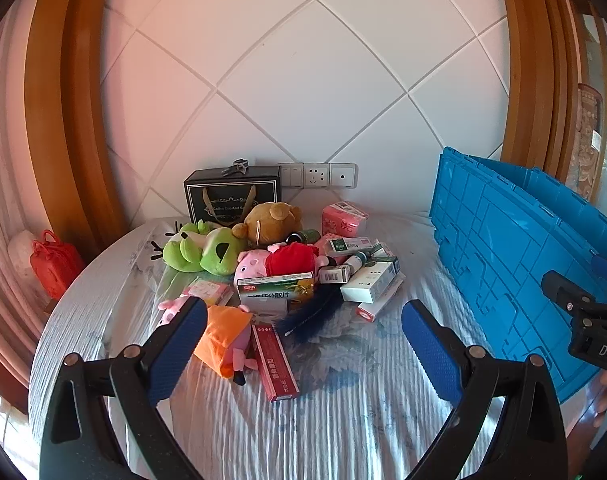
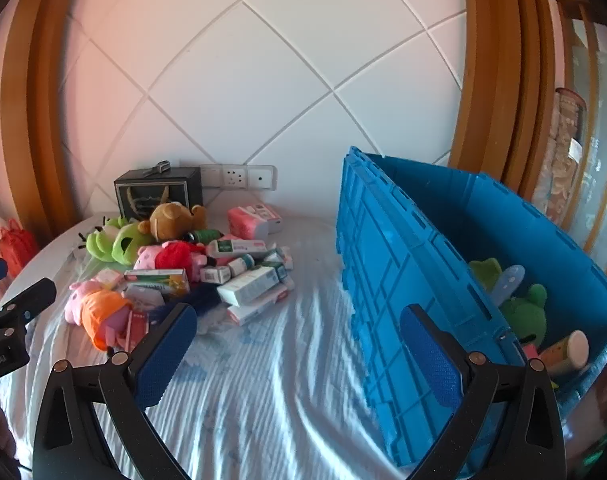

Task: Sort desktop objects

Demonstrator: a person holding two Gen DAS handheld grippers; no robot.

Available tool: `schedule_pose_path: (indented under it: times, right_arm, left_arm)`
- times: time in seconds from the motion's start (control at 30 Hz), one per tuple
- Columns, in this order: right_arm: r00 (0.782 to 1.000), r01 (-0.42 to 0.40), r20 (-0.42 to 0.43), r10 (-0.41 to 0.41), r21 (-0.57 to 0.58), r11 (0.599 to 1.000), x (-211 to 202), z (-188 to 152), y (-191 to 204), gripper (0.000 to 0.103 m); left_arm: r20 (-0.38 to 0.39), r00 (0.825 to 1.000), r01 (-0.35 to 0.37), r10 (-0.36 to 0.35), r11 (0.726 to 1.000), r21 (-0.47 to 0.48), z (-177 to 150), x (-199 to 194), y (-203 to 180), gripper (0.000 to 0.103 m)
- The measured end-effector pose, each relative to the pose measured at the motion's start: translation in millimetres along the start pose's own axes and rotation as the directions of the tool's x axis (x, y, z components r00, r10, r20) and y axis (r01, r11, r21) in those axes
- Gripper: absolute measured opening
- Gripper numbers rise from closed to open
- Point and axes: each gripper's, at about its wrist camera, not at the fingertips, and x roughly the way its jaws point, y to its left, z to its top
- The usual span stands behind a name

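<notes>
Jaws spread wide on left gripper [image 1: 303, 320] and right gripper [image 2: 297, 324] — nothing held

Both grippers tilt downward above the table [image 1: 343, 420]. The left gripper [image 1: 303, 340] has its jaws spread wide and empty, as does the right gripper [image 2: 299, 344] beside it.

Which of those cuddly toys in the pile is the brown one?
The teddy bear at the back, before the black gift box. The frog is green; both pigs are pink.
</notes>
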Motion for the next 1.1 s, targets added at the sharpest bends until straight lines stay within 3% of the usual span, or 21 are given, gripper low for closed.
schedule_pose_path:
  times: [1.1]
  right_arm:
    - [0.999, -0.043, -0.031, 0.043, -0.026, 0.999, 31, 10, 11, 0.103]
  left_arm:
    - [-0.071, 0.995, -0.068, 0.067, 0.998, -0.01, 1, 38, 20, 0.099]
